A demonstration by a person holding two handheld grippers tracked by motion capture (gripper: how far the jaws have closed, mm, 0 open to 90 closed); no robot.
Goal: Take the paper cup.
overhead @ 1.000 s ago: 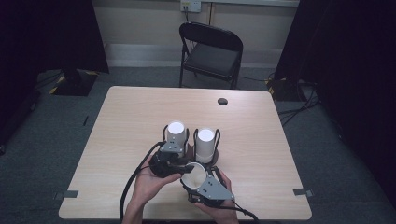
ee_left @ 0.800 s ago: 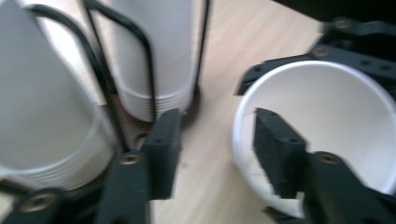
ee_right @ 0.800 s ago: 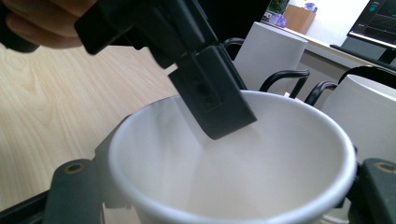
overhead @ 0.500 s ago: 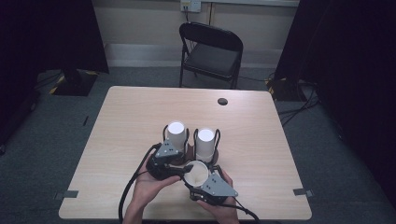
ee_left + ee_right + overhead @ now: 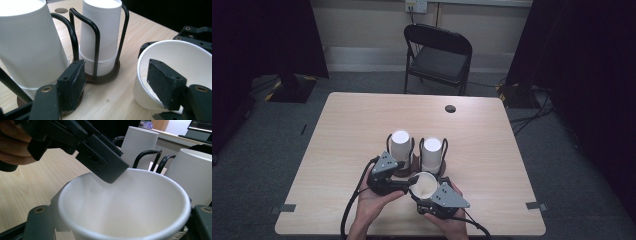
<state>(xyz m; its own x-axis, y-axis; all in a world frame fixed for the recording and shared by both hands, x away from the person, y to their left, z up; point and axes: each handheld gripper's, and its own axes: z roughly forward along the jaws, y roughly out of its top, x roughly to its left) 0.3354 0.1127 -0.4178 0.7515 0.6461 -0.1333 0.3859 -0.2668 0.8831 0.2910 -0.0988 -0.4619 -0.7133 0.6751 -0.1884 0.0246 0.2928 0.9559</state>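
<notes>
Fingers of the right gripper (image 5: pixel 428 192) sit either side of a loose white paper cup (image 5: pixel 424 184) and appear clamped on it near the table's (image 5: pixel 352 125) front edge, while the left gripper (image 5: pixel 117 82) is spread wide, one finger hooked inside the cup's rim, the other out toward the left cup stack (image 5: pixel 400 145). Two wire-framed holders stand just behind, the right cup stack (image 5: pixel 432 152) beside the first. Judging by this, the left should pinch the rim lightly and squarely, so the thin wall does not buckle.

Cup (image 5: pixel 424 184) before two cup stacks (image 5: pixel 401 145)
</notes>
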